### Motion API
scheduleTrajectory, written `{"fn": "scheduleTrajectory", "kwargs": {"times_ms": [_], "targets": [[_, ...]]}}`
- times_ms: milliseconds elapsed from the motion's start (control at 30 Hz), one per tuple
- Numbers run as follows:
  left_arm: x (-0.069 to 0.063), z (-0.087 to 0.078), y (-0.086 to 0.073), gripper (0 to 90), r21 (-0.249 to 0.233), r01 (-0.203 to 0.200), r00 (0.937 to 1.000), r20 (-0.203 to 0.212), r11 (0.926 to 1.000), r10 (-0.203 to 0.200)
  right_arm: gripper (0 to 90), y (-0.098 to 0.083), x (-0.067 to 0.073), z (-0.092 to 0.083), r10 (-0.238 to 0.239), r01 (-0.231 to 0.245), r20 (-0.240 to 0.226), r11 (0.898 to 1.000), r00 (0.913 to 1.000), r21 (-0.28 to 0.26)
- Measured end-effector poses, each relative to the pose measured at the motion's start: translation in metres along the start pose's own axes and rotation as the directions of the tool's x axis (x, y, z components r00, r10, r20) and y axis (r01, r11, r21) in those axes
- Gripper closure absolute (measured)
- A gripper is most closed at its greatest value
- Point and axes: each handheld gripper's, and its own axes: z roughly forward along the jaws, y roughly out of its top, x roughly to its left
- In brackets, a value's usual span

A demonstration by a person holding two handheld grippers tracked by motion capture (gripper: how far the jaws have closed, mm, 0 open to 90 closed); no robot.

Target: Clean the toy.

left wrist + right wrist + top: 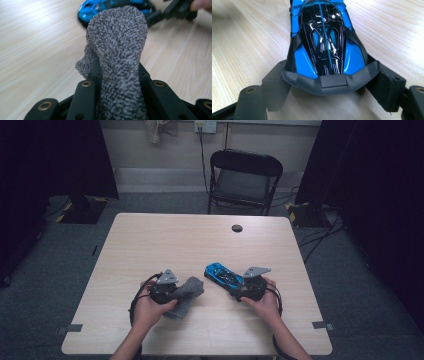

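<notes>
1. Tabletop [150, 240] – light wood grain, small dark round grommet [237, 228] near the far edge.
2. Black folding chair [244, 180] behind the far edge, on grey carpet.
3. Left hand [146, 312] at near-left of the high view, gripping the left tool [186, 290]; grey three-cornered plate on top.
4. Right hand [266, 304] at near-right, gripping the right tool [239, 285]; same grey plate on top.
5. Left tool: jaws clamped tight on a grey fuzzy cloth [117, 57]. Cloth bunched between the jaws, rising past the tips and flopping over toward the car in the left gripper view; a smaller fold hanging to one side.
6. Right tool: jaws set fairly wide, one on each flank of the car's dark rear bumper, pressed against it in the right gripper view – holding the car from the tail end.
7. Blue and black toy car [322, 42] – glossy black roof with thin line pattern, blue sides. Nose pointing away from the right hand, toward table centre. Near the cloth, apart from it.
8. Contact between wheels and tabletop: cannot tell.
</notes>
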Motion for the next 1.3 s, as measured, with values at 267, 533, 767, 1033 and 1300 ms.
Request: {"fn": "scheduleTrajectory", "kwargs": {"times_ms": [267,533,767,1033,1300], "targets": [[-0.009,0.036,0.035,69.7,-0.021,-0.014,0.9992,0.037,0.9997,0.015,24.5,0.0,0.0,0.0,0.0,0.0,0.0,1.0,1.0,0.0],[-0.014,0.071,0.059,69.7,-0.035,-0.02,0.999,0.039,0.9992,0.021,24.5,0.0,0.0,0.0,0.0,0.0,0.0,1.0,1.0,0.0],[-0.028,0.099,0.073,69.5,-0.024,-0.048,0.9959,0.076,0.9986,0.049,24.5,0.0,0.0,0.0,-0.001,0.001,0.0,1.0,1.0,0.0],[-0.032,0.118,0.072,69.0,-0.022,-0.021,0.9947,0.1,0.9995,0.024,24.5,0.0,0.0,0.0,-0.001,0.001,-0.001,1.0,1.0,0.001],[-0.037,0.118,0.072,68.9,-0.038,-0.021,0.9952,0.095,0.9991,0.025,24.5,0.0,0.0,0.0,0.0,0.0,0.0,1.0,1.0,0.0]]}}
